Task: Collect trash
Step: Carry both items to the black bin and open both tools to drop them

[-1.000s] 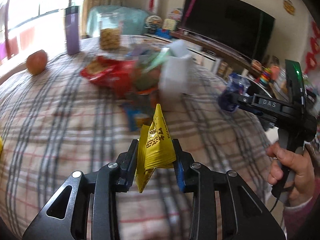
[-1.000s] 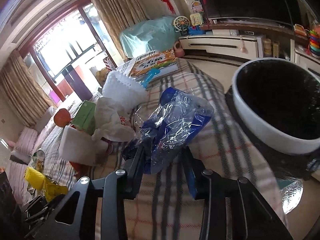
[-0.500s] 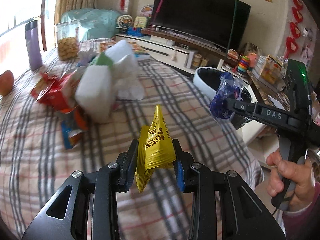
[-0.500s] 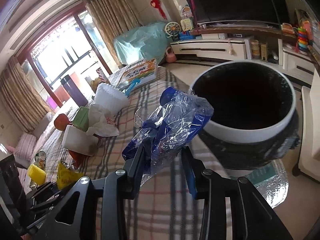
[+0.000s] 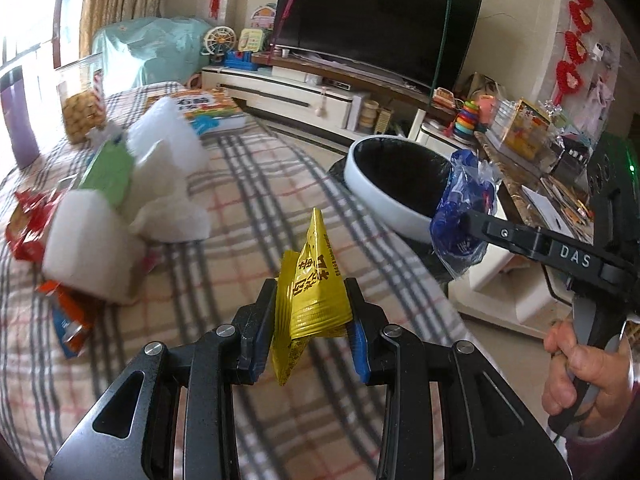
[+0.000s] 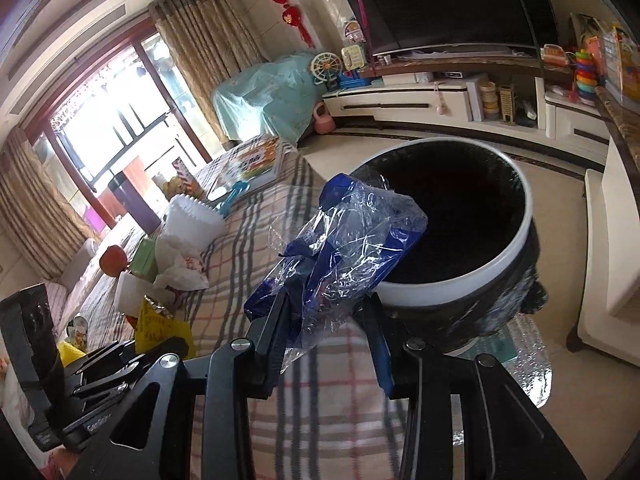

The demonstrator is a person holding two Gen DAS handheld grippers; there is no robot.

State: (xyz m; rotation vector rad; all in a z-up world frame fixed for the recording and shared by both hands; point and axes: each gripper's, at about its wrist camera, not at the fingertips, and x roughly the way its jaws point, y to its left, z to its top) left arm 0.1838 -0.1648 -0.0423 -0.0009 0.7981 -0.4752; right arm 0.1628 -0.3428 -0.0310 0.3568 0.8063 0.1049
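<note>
My left gripper [image 5: 311, 322] is shut on a crumpled yellow snack wrapper [image 5: 310, 284], held above the plaid tablecloth [image 5: 248, 208]. My right gripper [image 6: 328, 320] is shut on a blue and clear plastic wrapper [image 6: 344, 248], just short of the near rim of the white trash bin [image 6: 460, 280] with its black liner. In the left wrist view the right gripper [image 5: 476, 224] holds the blue wrapper [image 5: 462, 216] beside the bin [image 5: 384, 204], to the right of my left gripper. In the right wrist view the left gripper [image 6: 160, 342] with the yellow wrapper [image 6: 160, 328] sits at lower left.
More litter lies on the table: a white foam block [image 5: 88, 248], crumpled white paper [image 5: 172, 220], a green box [image 5: 110, 172], red wrappers [image 5: 24, 224]. A jar [image 5: 82, 104], a purple bottle [image 5: 16, 120] and a book [image 5: 208, 110] stand farther back. A TV [image 5: 372, 36] and cabinet line the wall.
Both grippers have travelled toward the table's edge by the bin, each still holding its wrapper. The bin has come into the left wrist view and grown larger in the right wrist view.
</note>
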